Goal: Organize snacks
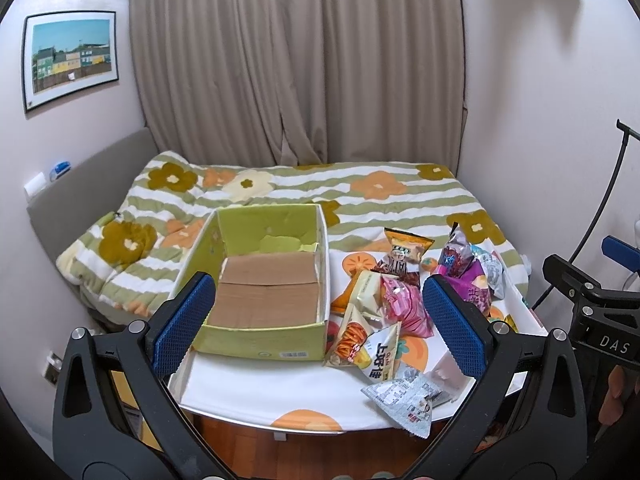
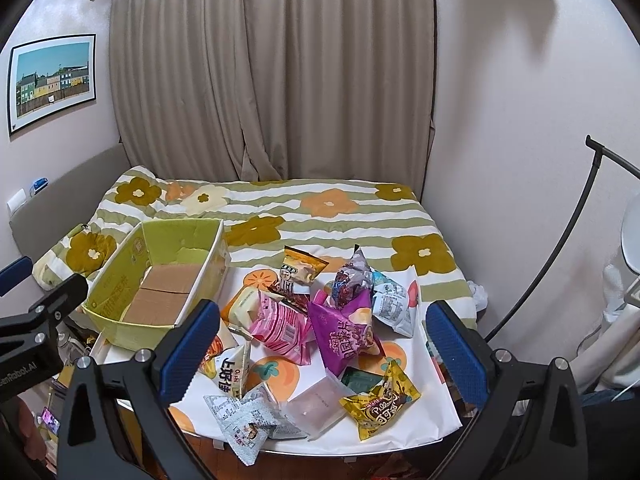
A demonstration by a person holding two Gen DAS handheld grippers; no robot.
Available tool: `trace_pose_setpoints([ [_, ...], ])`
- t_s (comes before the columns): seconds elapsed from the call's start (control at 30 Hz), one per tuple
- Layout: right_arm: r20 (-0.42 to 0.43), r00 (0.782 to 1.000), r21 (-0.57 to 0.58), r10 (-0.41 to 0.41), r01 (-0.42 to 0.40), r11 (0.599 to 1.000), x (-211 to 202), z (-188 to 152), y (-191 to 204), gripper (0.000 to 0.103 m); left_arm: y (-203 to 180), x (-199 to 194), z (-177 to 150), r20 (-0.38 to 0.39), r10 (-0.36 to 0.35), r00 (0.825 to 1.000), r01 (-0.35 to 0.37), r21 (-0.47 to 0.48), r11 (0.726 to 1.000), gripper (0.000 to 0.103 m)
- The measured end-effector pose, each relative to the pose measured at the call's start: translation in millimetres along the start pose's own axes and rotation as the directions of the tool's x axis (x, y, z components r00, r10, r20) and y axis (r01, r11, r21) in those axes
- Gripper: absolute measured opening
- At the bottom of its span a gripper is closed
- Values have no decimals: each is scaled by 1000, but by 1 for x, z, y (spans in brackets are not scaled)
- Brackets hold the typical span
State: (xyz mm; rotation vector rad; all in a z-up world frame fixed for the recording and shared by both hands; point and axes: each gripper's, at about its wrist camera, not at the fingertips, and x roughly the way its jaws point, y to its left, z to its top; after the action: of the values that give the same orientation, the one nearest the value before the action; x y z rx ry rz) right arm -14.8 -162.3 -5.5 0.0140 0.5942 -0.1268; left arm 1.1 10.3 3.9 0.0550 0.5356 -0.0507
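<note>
An empty green cardboard box (image 1: 264,344) (image 2: 120,330) with a brown bottom stands on the left of a small table (image 1: 260,396) (image 2: 404,440). A heap of snack packets lies to its right: a pink packet (image 1: 404,308) (image 2: 280,328), a purple packet (image 2: 344,336), a yellow packet (image 2: 380,404), a grey packet (image 1: 404,400) (image 2: 240,428) at the front edge. My left gripper (image 1: 320,320) is open and empty, above the table's front. My right gripper (image 2: 320,348) is open and empty, above the heap.
The table has a white cloth with orange fruit print. Behind it is a bed (image 1: 360,196) with a striped flower quilt, curtains and walls. A black lamp stand (image 2: 560,248) rises at the right. The right gripper's body (image 1: 592,304) shows at the right edge.
</note>
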Motion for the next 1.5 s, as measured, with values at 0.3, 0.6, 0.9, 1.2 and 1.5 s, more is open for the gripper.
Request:
trace_pose_setpoints([
  [0.3, -4, 1000, 3, 3, -3, 1000, 2, 0, -1, 103, -6, 5, -3, -11, -4, 1000, 4, 4, 1000, 103],
  [0.6, -4, 1000, 4, 4, -4, 1000, 4, -1, 0, 103, -5, 4, -2, -11, 0, 1000, 0, 8, 1000, 103],
  [0.9, -5, 1000, 5, 5, -5, 1000, 4, -1, 0, 103, -6, 5, -2, -14, 2, 1000, -2, 8, 1000, 103],
  [1.2, -7, 1000, 6, 5, -5, 1000, 4, -2, -1, 103, -7, 4, -4, -19, -2, 1000, 2, 6, 1000, 103],
  [1.5, -8, 1000, 5, 5, -5, 1000, 4, -2, -1, 103, -8, 8, -4, -20, -6, 1000, 6, 5, 1000, 103],
])
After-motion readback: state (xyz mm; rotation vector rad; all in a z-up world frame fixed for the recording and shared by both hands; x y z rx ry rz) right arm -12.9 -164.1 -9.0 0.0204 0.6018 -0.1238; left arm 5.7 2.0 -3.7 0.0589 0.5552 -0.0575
